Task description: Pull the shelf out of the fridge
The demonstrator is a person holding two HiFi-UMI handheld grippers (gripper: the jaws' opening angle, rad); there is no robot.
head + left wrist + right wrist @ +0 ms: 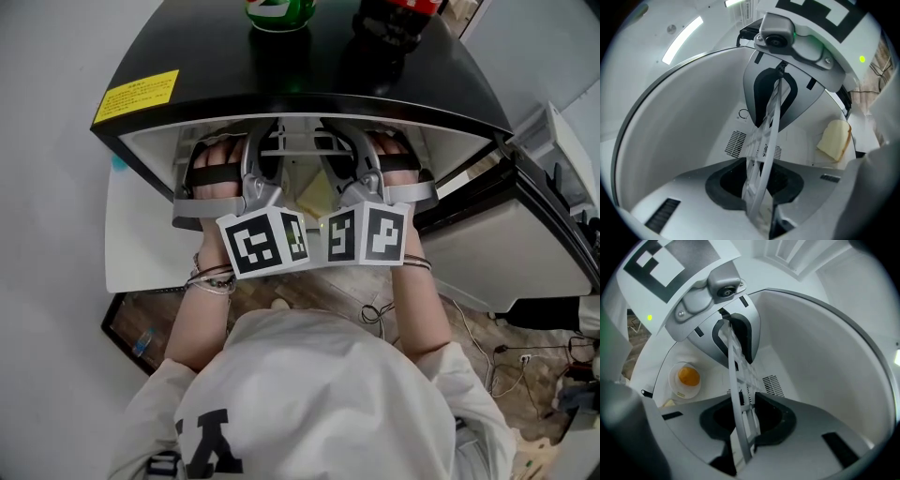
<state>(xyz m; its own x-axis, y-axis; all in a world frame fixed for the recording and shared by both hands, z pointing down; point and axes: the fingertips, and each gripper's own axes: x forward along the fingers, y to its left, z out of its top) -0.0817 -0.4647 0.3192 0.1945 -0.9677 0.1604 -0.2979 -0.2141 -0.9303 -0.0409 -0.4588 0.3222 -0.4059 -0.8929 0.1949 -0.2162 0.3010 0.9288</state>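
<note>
Both tongs are clenched on the white plastic grid shelf (761, 140). The left tongs (757, 187) have the shelf's front bar pinched between their dark pads, jaws only narrowly apart. The right tongs (745, 420) grip the same bar just beside them in the same way. The shelf sits high inside the white cavity of the small black-topped fridge (187, 56), its front edge just inside the opening and the door (525, 244) swung wide to the right.

The step in hand looks like the pull itself, with little of it done yet. To do it well, draw both hands back together at one pace, so the shelf stays square in its side guides and does not jam. Keep it level rather than tipping the front down, and hold the grip firm, since the bar is thin and smooth.

A pale slice of bread (834, 140) and a white dish with an orange yolk (686, 379) appear to lie below the shelf, so they should stay put.
</note>
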